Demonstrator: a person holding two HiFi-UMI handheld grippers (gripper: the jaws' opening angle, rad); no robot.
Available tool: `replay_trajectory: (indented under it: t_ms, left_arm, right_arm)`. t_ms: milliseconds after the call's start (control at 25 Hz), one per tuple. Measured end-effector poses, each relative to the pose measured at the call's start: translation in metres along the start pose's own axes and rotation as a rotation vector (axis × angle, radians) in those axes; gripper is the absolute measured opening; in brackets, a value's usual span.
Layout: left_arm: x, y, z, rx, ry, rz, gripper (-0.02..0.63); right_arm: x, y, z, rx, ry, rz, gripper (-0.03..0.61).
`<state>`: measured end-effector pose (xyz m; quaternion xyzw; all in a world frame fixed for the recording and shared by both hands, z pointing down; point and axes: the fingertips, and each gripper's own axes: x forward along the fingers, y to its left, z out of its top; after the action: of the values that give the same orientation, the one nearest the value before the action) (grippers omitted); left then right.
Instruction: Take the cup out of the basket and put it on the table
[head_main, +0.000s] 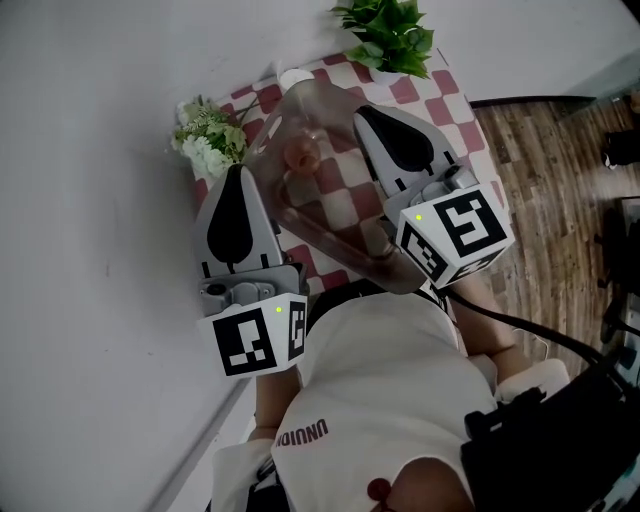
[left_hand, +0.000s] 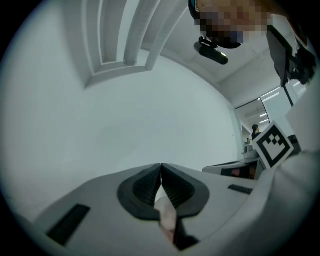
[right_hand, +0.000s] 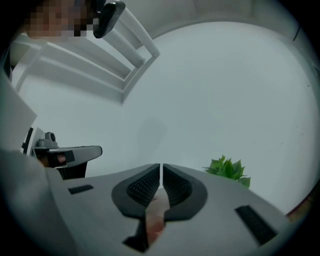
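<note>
A clear plastic basket (head_main: 335, 225) rises over the checkered table (head_main: 442, 100) between my two grippers. A pinkish cup (head_main: 298, 155) shows through its wall. My left gripper (head_main: 237, 172) sits just left of the basket, and my right gripper (head_main: 363, 116) lies along its right side. Both point level at the white wall. In the left gripper view the left gripper (left_hand: 161, 172) has its pads together, and so has the right gripper (right_hand: 161, 172) in the right gripper view. No object shows between either pair of tips. Whether either gripper touches the basket is hidden.
White flowers (head_main: 208, 140) stand at the table's left edge by the wall. A green plant (head_main: 390, 35) (right_hand: 229, 170) is at the far end. Wooden floor (head_main: 545, 180) lies to the right, and the person's body is close against the near edge.
</note>
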<state>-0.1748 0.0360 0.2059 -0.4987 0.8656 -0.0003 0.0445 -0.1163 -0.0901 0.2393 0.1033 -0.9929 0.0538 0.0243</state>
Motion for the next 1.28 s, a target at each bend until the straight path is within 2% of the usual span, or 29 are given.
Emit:
replay_trajectory:
  t_ms: [200,240,320,520,720,920,1280]
  left_arm:
    - [0.008,0.008,-0.011,-0.019,0.026,-0.019,0.012]
    - [0.009,0.01,-0.012,-0.023,0.027,-0.02,0.012]
    - [0.011,0.014,-0.015,-0.032,0.026,-0.019,0.012]
    - [0.011,0.028,-0.021,-0.057,0.03,-0.007,0.012]
    - [0.005,0.035,-0.026,-0.002,0.022,0.0,0.011]
    - [0.003,0.038,-0.031,-0.027,0.026,0.0,0.011]
    - [0.0,0.048,-0.048,-0.051,0.031,-0.012,0.011]
  right_arm:
    - [0.028,0.0,-0.02,0.06,0.101,0.038,0.02]
    - [0.034,-0.001,-0.026,0.071,0.126,0.043,0.027]
    - [0.045,-0.002,-0.039,0.089,0.187,0.051,0.087]
    - [0.066,-0.004,-0.071,0.114,0.309,0.038,0.109]
    - [0.081,-0.001,-0.099,0.203,0.385,0.054,0.12]
    - [0.09,-0.005,-0.116,0.203,0.437,0.031,0.133]
    - [0.107,-0.012,-0.171,0.188,0.558,-0.024,0.153]
